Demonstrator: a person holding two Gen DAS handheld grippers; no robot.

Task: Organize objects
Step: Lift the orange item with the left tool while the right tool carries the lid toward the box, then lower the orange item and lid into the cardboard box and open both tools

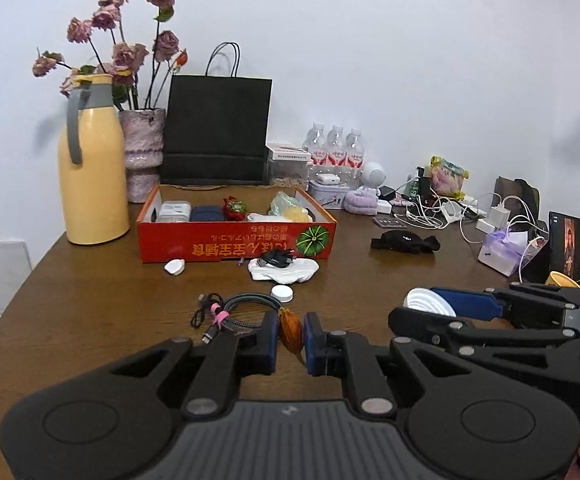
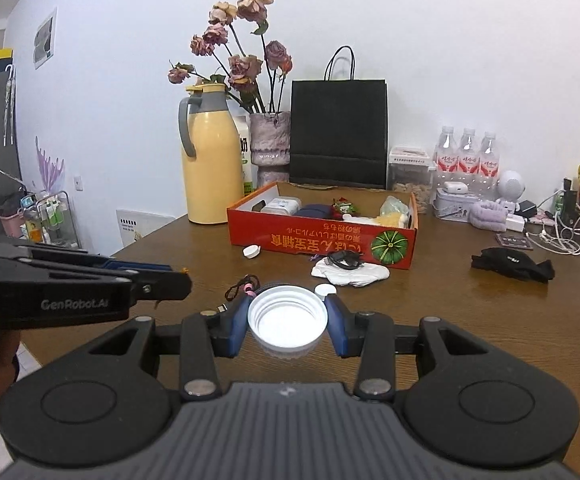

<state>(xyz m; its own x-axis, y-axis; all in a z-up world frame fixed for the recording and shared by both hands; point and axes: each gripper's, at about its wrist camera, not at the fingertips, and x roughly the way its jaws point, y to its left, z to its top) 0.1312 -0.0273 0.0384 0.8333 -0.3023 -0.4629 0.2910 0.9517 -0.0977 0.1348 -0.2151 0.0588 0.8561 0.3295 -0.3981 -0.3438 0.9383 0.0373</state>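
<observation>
A: The left hand-held gripper (image 1: 291, 338) pinched an orange-brown pod (image 1: 290, 330); the right hand-held gripper (image 2: 287, 322) clamped a white cap (image 2: 287, 322) by its rim, both above the bench's (image 1: 90, 280) near edge.

B: The cap's rim looked slippery; either could have dropped short of the red box (image 1: 234, 240).

A: Box (image 1: 234, 246) colour?
B: Red-orange w/ yellow lettering, green striped pumpkin print.
A: Thermos (image 1: 92, 168)?
B: Pale yellow, grey handle & lid.
A: Rest?
B: Bag (image 1: 216, 128) black — jar lid (image 2: 288, 322) white, ridged rings inside; table (image 1: 90, 280) brown wood-grain.
</observation>
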